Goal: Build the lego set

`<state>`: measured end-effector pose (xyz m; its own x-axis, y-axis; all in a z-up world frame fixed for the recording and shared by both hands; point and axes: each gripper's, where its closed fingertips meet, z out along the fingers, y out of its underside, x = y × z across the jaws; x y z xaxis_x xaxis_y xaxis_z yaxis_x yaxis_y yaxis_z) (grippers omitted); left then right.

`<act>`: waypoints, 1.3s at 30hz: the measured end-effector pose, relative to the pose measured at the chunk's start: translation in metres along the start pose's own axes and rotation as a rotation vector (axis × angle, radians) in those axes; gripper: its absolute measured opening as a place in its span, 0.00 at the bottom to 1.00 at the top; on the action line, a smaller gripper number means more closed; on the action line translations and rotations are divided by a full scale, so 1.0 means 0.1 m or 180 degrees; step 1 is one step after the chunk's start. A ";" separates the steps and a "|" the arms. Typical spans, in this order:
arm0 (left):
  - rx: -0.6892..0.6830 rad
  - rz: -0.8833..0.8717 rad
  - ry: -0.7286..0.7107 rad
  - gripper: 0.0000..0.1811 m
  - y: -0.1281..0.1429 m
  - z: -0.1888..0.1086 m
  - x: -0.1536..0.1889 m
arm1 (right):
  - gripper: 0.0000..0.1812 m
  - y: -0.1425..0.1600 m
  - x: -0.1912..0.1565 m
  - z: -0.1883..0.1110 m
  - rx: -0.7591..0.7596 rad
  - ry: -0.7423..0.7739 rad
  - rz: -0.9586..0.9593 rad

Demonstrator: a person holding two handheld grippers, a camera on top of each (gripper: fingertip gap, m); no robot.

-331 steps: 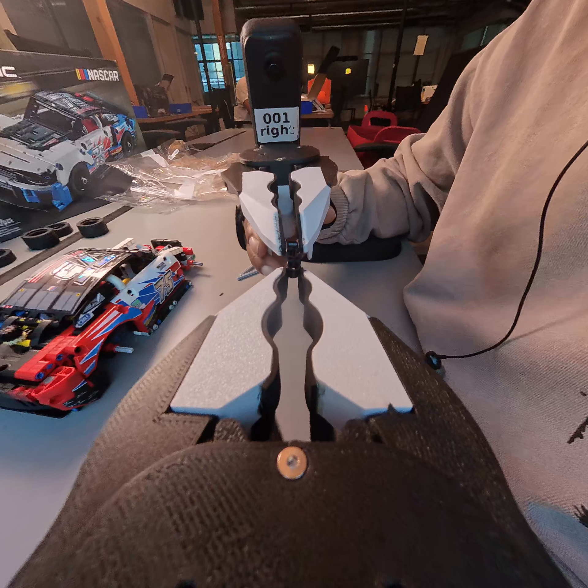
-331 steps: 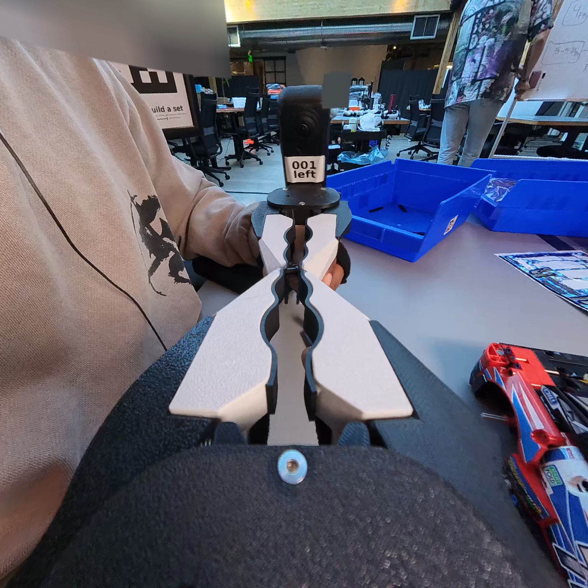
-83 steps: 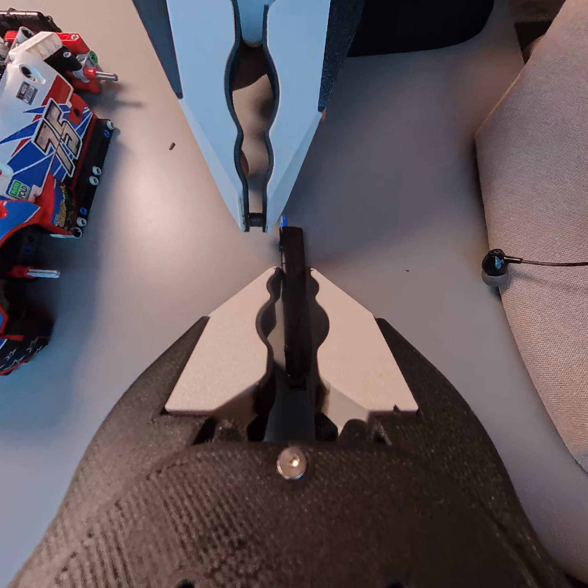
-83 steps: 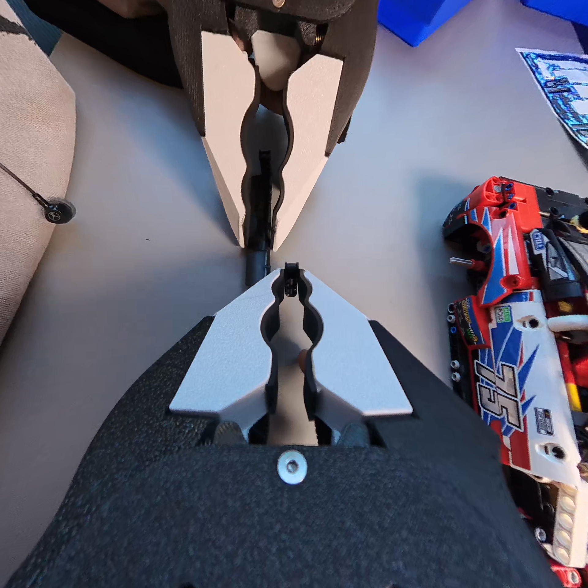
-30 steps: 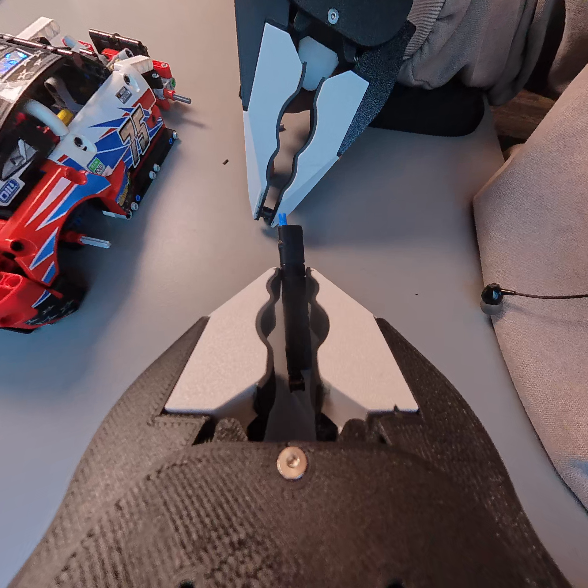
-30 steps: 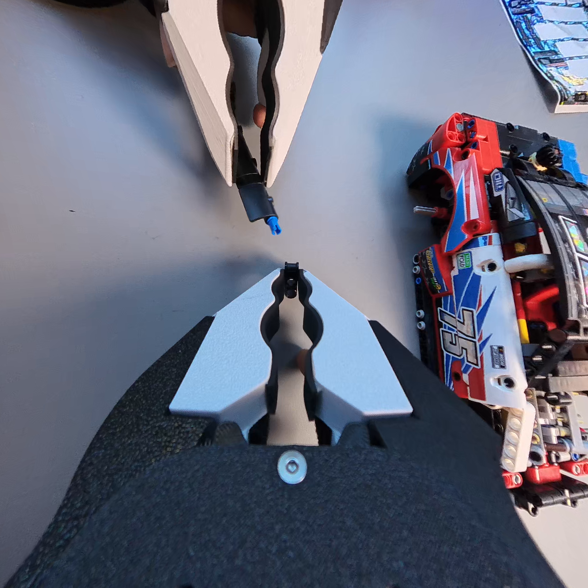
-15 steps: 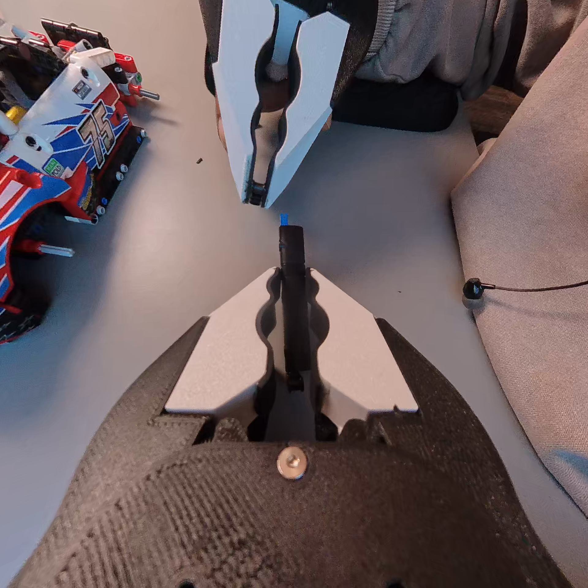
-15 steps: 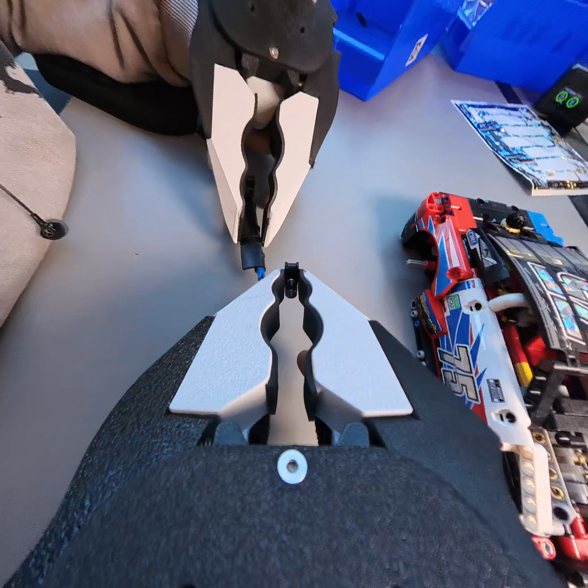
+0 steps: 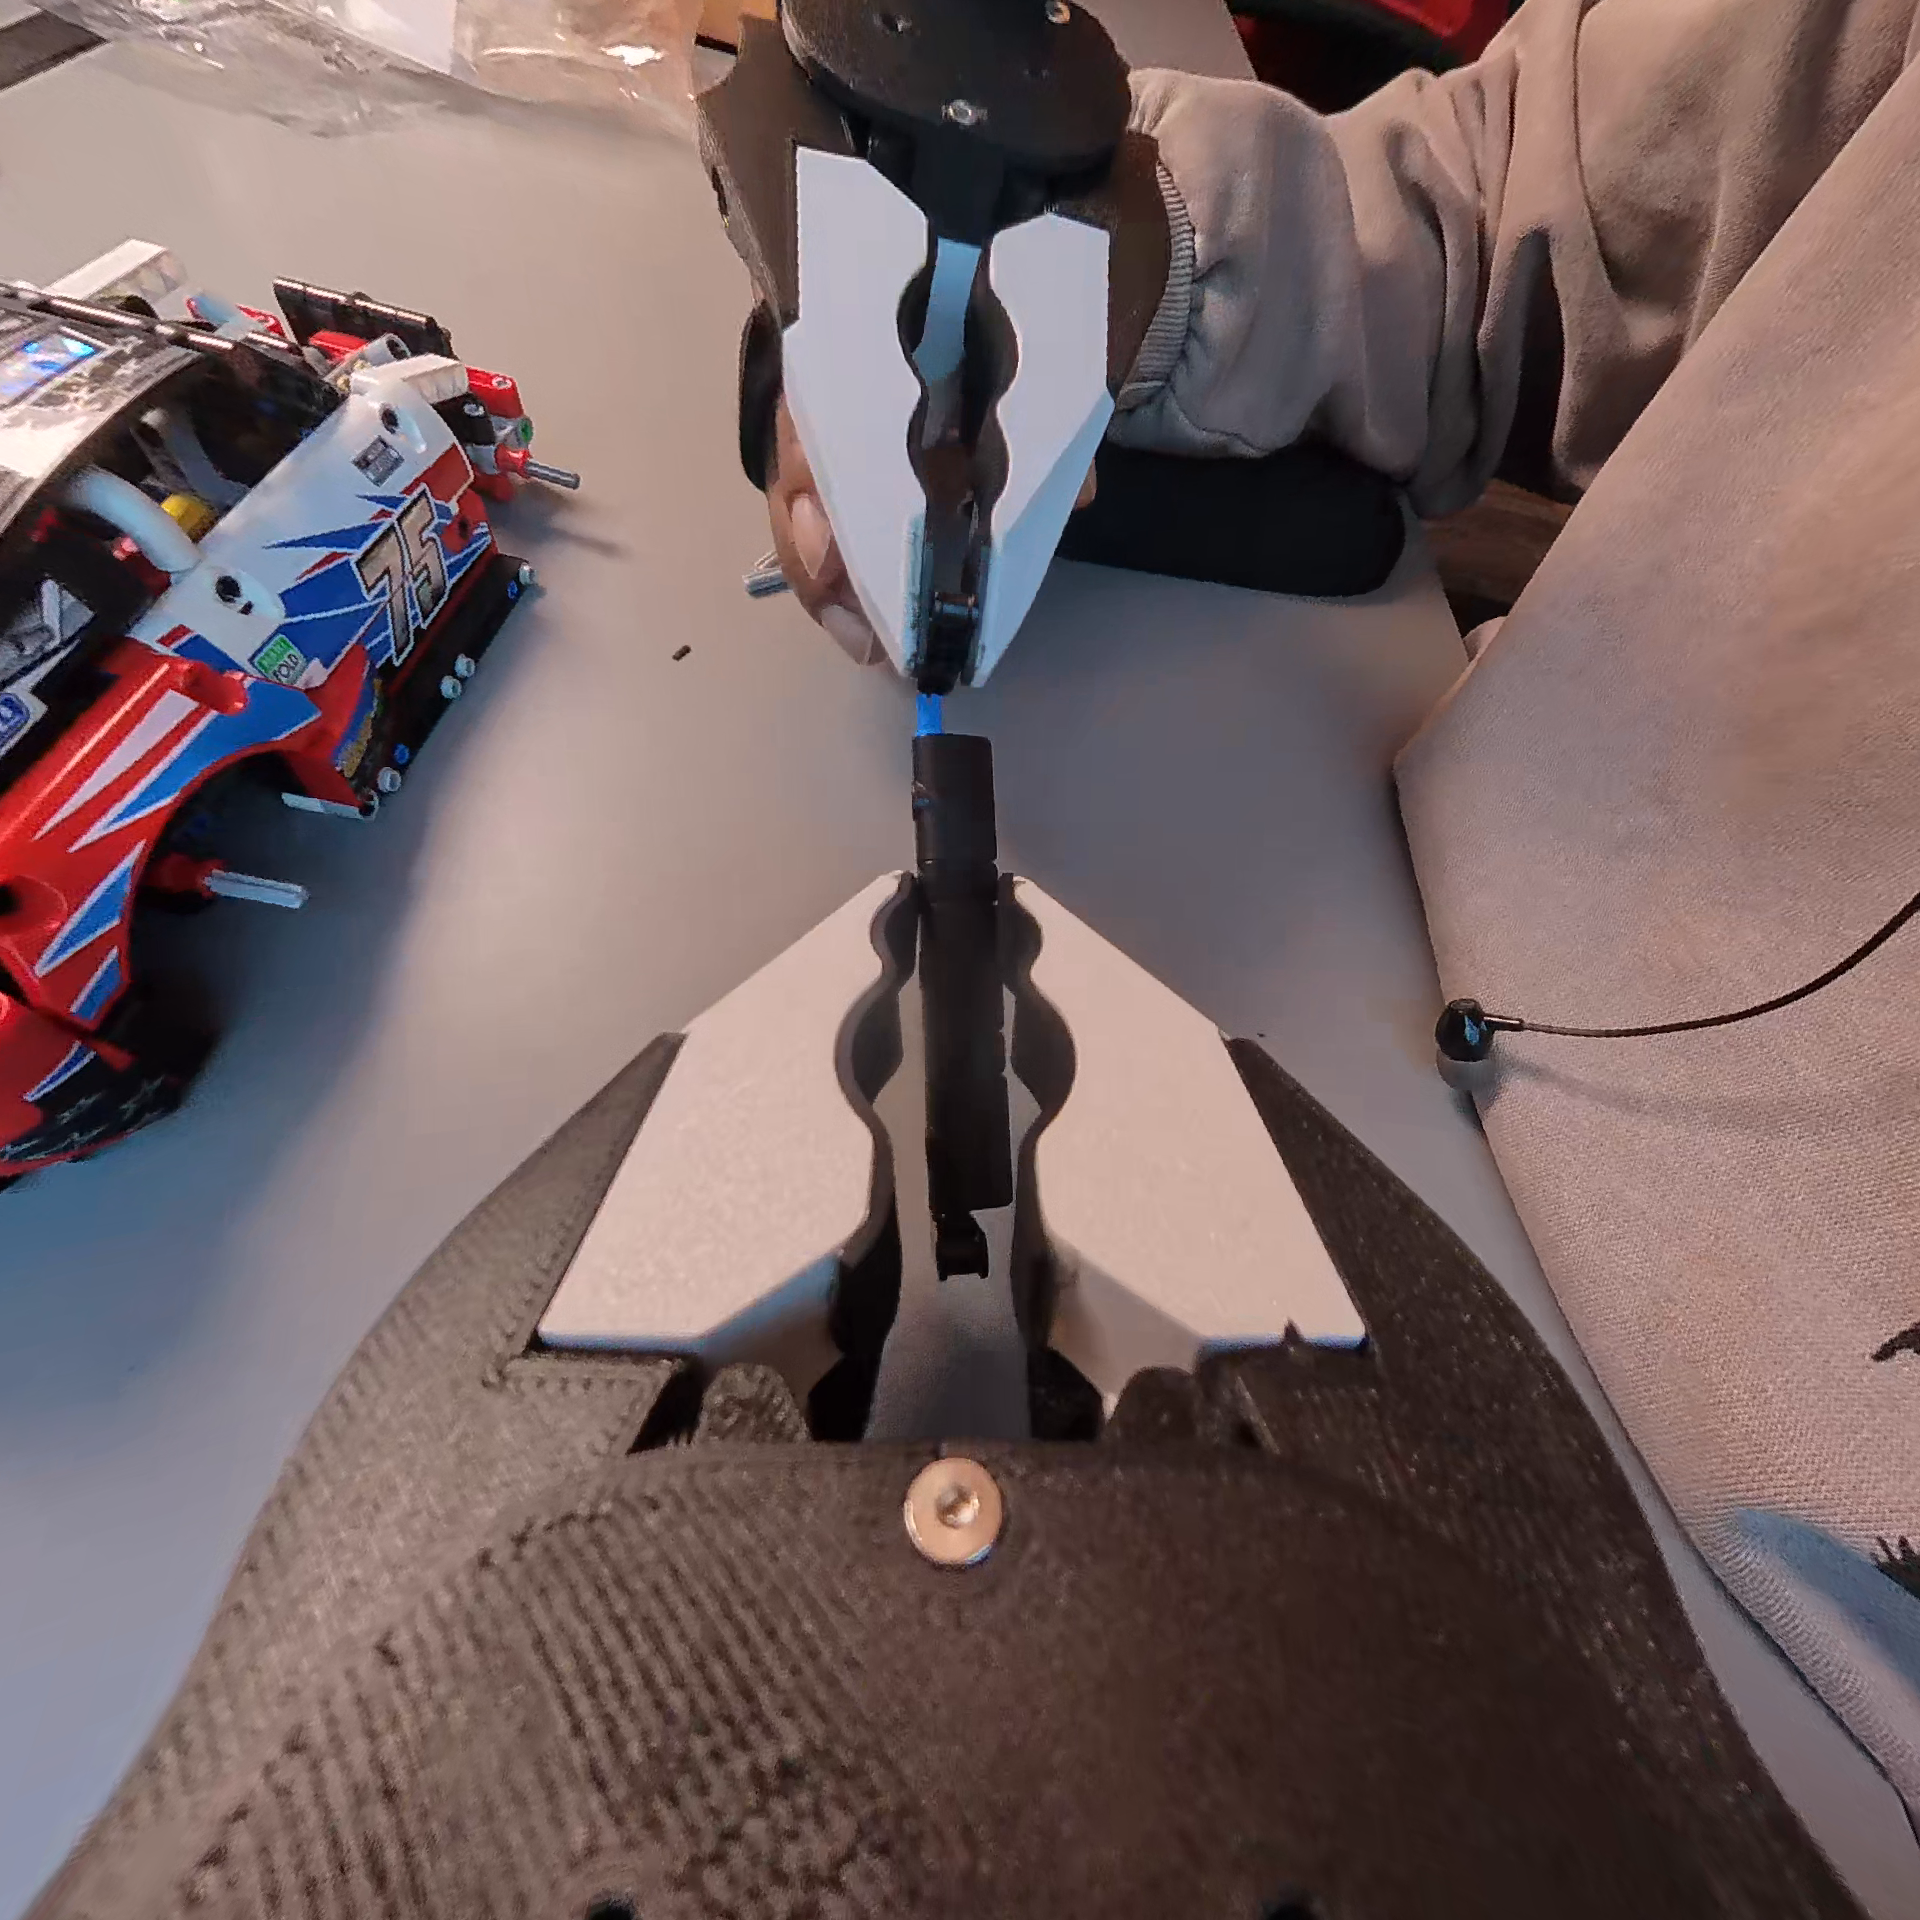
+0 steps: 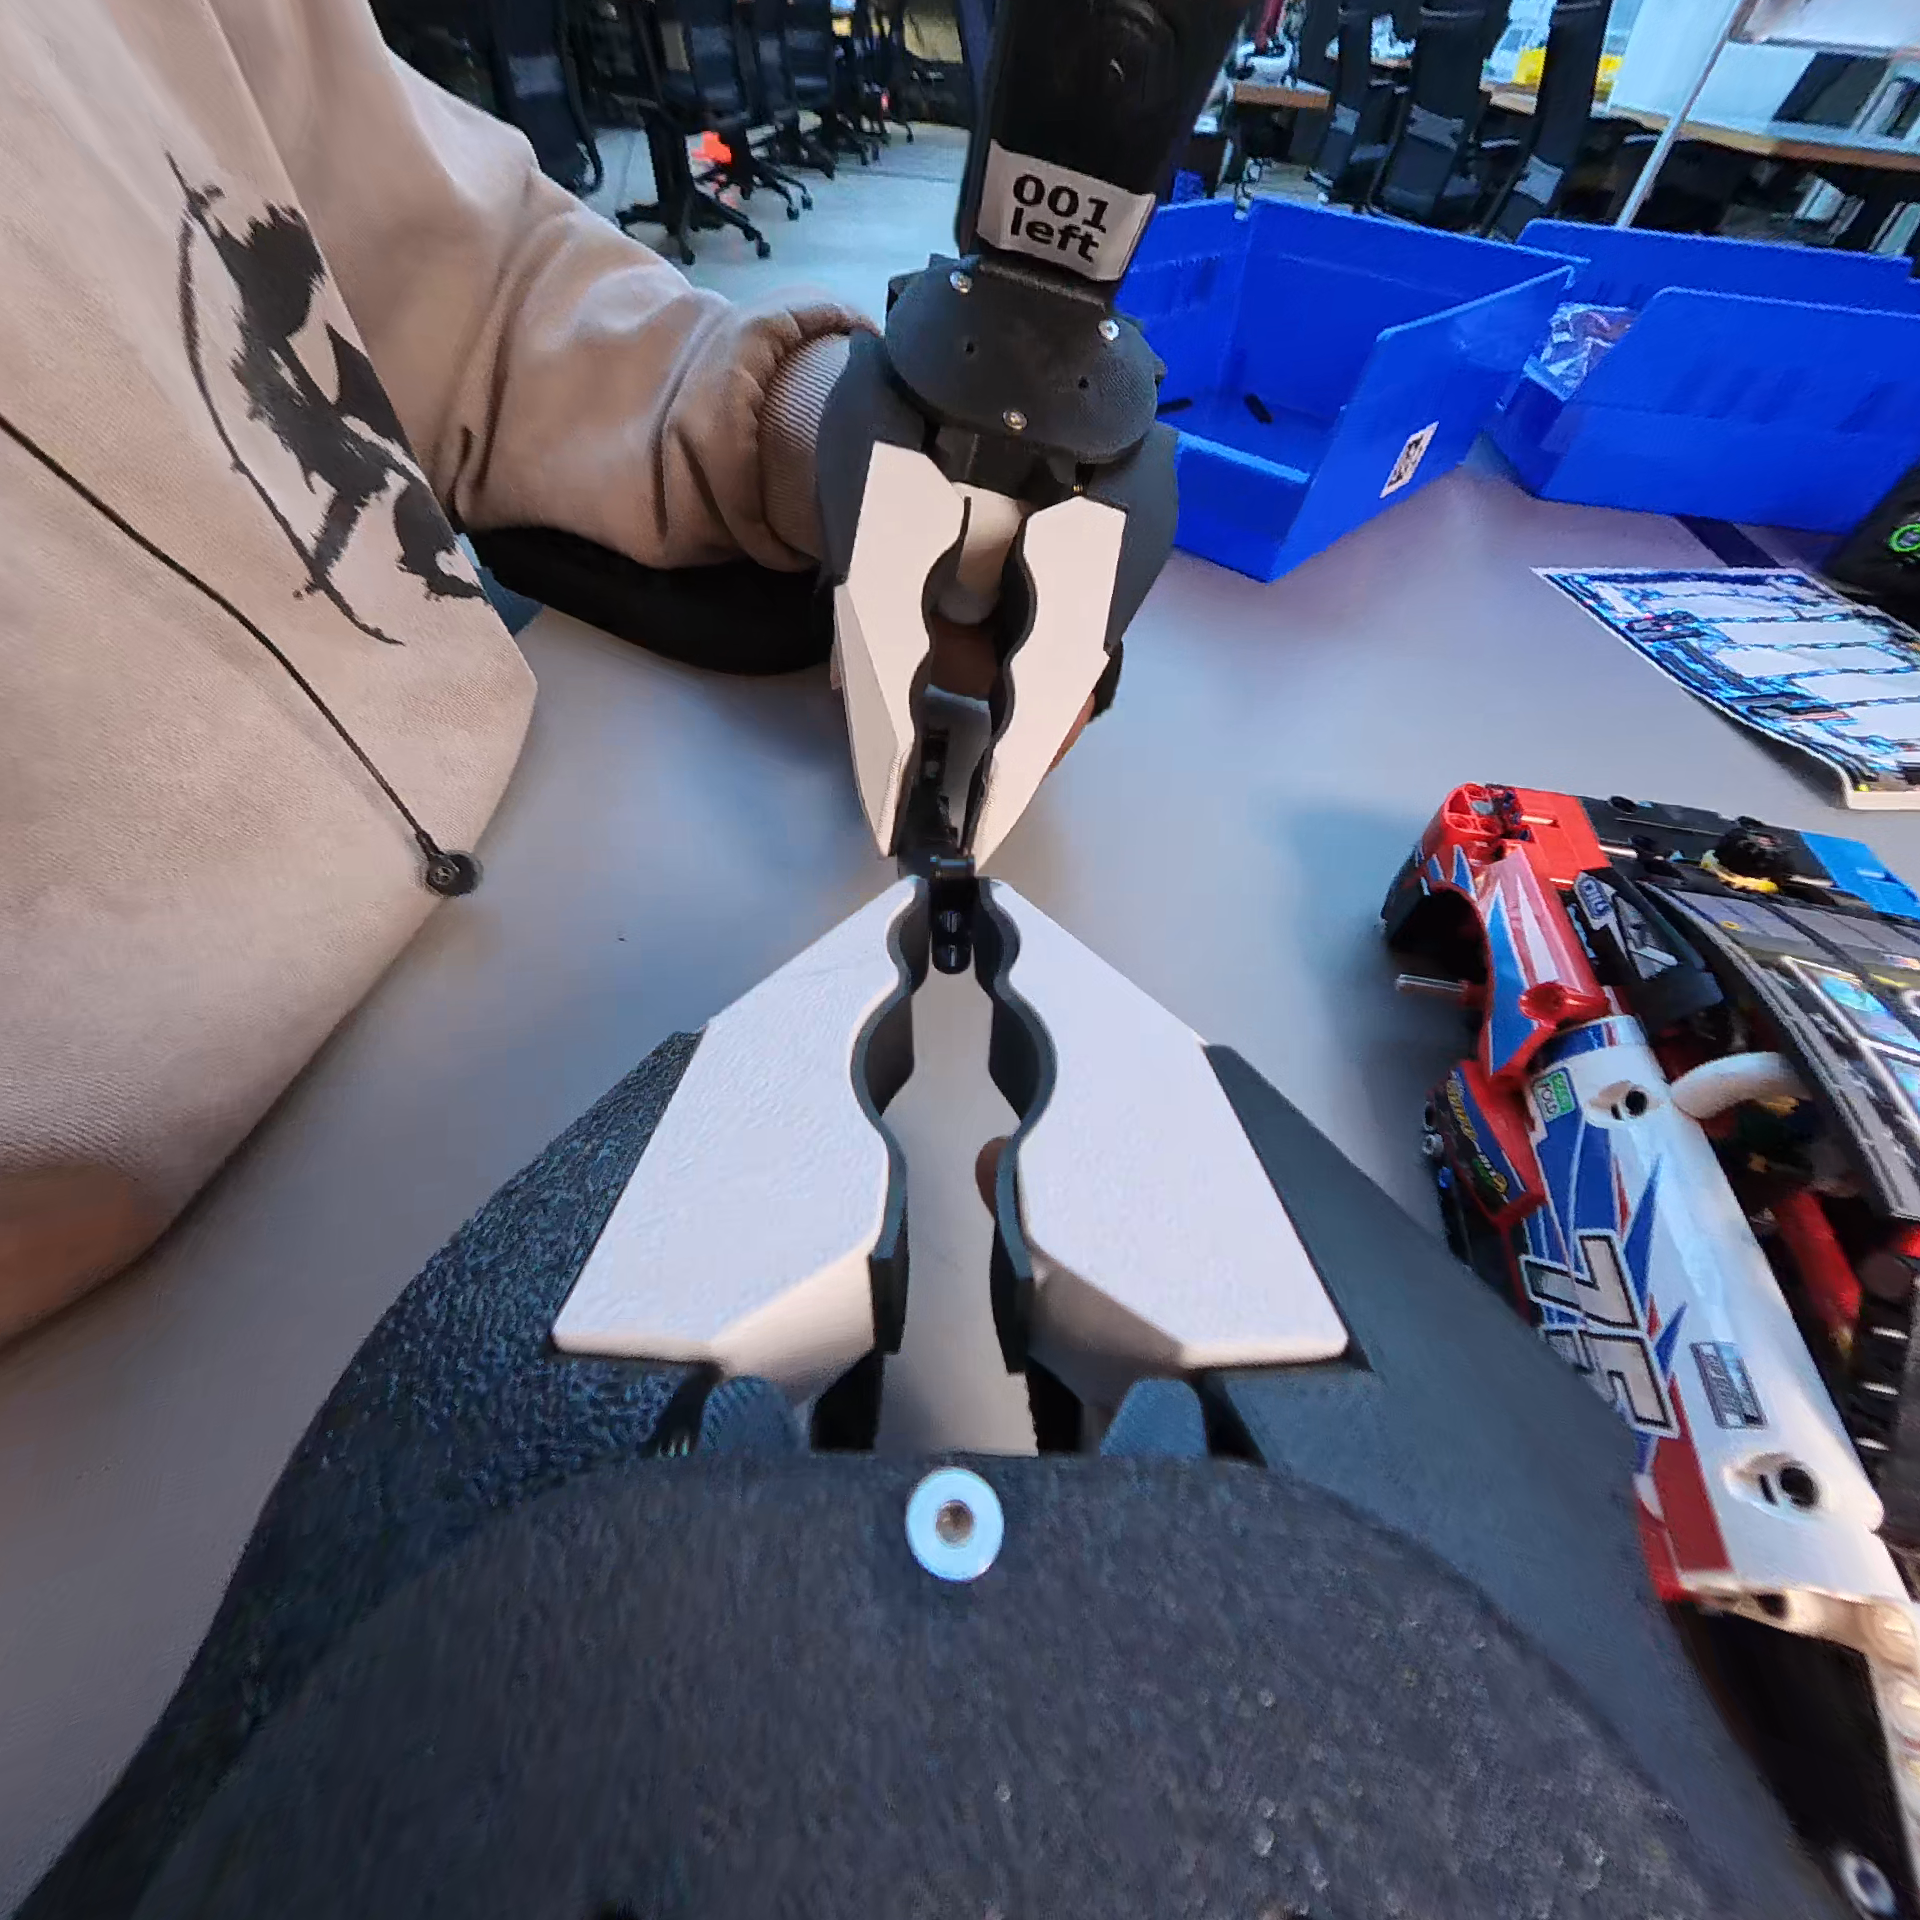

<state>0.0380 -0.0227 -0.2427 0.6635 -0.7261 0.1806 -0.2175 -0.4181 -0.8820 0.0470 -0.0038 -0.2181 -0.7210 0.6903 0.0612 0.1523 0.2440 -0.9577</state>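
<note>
Left gripper [image 9: 954, 883] jaws clamped on black beam [image 9: 956, 935], blue pin [image 9: 926, 715] at its tip. Right gripper [image 10: 948, 891] jaws pinched on small black connector [image 10: 948, 940], just beyond pin. Car model [image 9: 208, 644] sits aside on counter [image 9: 582, 935]. Align connector hole on pin axis (likely), push straight, no twist.

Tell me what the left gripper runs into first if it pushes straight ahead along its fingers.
The left gripper, shut on a long black piece with a blue pin at its tip, would likely meet the small black piece clamped in the right gripper; the gap looks slight.
</note>
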 end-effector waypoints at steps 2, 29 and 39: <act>0.0058 -0.0018 0.0034 0.07 -0.03 -0.01 0.02 | 0.03 -0.04 -0.02 -0.01 0.0103 -0.0069 0.0097; 0.0227 0.0053 -0.0011 0.07 -0.23 -0.04 0.12 | 0.03 -0.29 -0.05 -0.08 0.0674 -0.0309 0.0623; 0.0246 0.0066 -0.0115 0.07 -0.26 -0.07 0.08 | 0.03 -0.29 0.03 -0.09 0.0710 -0.0345 0.1015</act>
<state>0.0442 -0.0213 -0.2152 0.6851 -0.7134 0.1474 -0.1766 -0.3589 -0.9165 0.0468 -0.0029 -0.1879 -0.7302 0.6287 -0.2674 0.2380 -0.1327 -0.9621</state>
